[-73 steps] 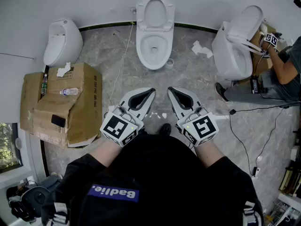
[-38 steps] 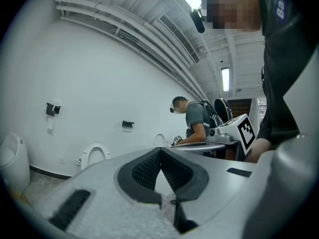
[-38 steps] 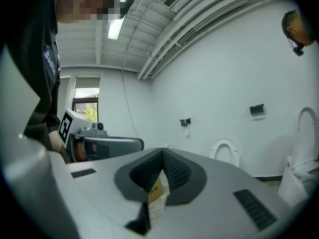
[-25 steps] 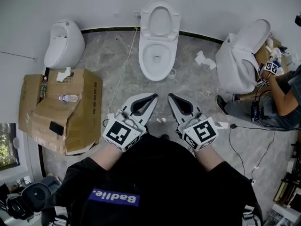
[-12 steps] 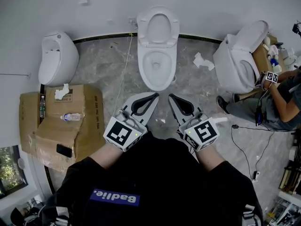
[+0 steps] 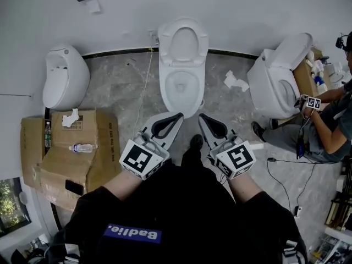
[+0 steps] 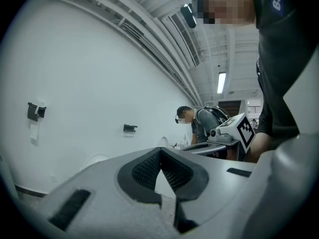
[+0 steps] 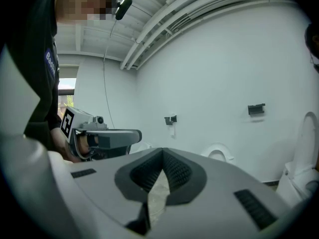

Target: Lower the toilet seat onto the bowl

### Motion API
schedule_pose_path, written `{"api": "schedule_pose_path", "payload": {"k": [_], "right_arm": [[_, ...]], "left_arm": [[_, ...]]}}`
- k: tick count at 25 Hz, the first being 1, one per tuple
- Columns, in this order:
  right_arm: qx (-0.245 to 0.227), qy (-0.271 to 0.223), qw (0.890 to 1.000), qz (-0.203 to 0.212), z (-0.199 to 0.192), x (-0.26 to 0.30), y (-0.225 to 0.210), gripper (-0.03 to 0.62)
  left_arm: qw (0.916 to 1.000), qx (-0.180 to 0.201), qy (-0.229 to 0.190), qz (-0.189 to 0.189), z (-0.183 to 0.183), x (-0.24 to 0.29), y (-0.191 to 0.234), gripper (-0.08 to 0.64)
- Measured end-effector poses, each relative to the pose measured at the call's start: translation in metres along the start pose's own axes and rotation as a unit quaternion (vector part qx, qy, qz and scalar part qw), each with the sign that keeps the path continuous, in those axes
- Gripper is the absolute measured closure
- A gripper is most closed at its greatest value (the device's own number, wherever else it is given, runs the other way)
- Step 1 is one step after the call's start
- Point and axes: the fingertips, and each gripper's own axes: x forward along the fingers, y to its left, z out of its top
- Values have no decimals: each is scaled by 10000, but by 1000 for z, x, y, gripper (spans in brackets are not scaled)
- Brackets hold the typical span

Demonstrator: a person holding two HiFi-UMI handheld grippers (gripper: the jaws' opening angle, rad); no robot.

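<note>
Fingers (image 7: 142, 169) of the L gripper (image 6: 180, 116) were shut tip to tip w/ nothing btwn them. Same for the R gripper (image 6: 201, 116): fingers together, empty. Both were held out in front of the person, tips aimed fwd & slightly inward. In the head view the tips sat right by the near rim of the bowl (image 6: 179, 89). No contact showed, and how high above it they were couldn't be told. They were well apart from the seat (image 6: 183, 37).

Judged from that, the task wasn't begun: the seat was still up, so nothing was done yet. Left to do: reach over the bowl, get a finger on the seat's top edge, tip it fwd, then ease it flat onto the rim.

The toilet was white & glossy, standing at the far edge of the grey marbled floor (image 6: 118, 84), against the white wall (image 6: 121, 10). The seat was an oval ring, upright, leaning back. Prob. the lid sat behind it, but I couldn't tell for sure. The bowl was open & looked clean. The seat is likely hinged at the back, so a light push should do; it might slam if let go early.
</note>
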Motion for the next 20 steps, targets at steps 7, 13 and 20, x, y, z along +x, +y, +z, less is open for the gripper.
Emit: {"api": "schedule_pose_path", "payload": {"k": [7,13,20], "right_arm": [[-37,-56,9997,255,7,17,-54,566],[-76,-104,9984,555,18,45,-109,566],[-69,-8,9970,773,18,81,-144,566]], "left_arm": [[9991,-32,25,422,0,39,32,543],[9966,-105,61,821,1,84,65,543],[9934,-127,70,1136,1,113,100,543]]}}
